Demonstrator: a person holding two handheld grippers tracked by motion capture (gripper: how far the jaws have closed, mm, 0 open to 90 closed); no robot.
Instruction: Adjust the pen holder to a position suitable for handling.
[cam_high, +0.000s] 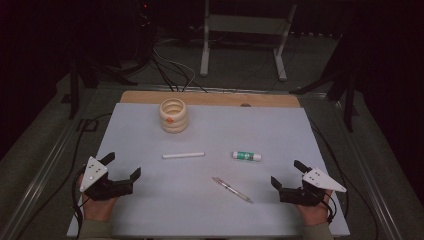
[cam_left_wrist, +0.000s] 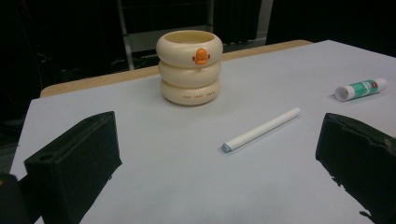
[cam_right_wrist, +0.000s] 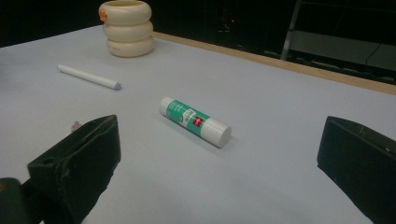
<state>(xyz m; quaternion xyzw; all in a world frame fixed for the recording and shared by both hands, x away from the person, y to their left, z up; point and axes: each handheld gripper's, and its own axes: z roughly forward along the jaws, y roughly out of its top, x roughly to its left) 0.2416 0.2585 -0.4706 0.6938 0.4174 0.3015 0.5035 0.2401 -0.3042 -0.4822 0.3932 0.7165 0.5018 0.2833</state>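
A cream ringed holder (cam_high: 173, 115) with an orange beak stands at the back left of the pale mat (cam_high: 280, 125); it also appears in the left gripper view (cam_left_wrist: 190, 67) and the right gripper view (cam_right_wrist: 127, 28). A white stick (cam_high: 183, 155) (cam_left_wrist: 261, 129) (cam_right_wrist: 88, 76) lies mid-mat. A green-and-white glue stick (cam_high: 246, 156) (cam_left_wrist: 361, 88) (cam_right_wrist: 195, 121) lies to its right. A clear pen (cam_high: 232, 189) lies nearer the front. My left gripper (cam_high: 121, 164) rests open at the front left. My right gripper (cam_high: 286, 173) rests open at the front right. Both hold nothing.
A wooden table edge (cam_high: 210, 98) runs behind the mat. Cables (cam_high: 172, 70) and a white metal frame (cam_high: 245, 35) stand on the floor beyond. A dark tripod leg (cam_high: 74, 87) stands at the left.
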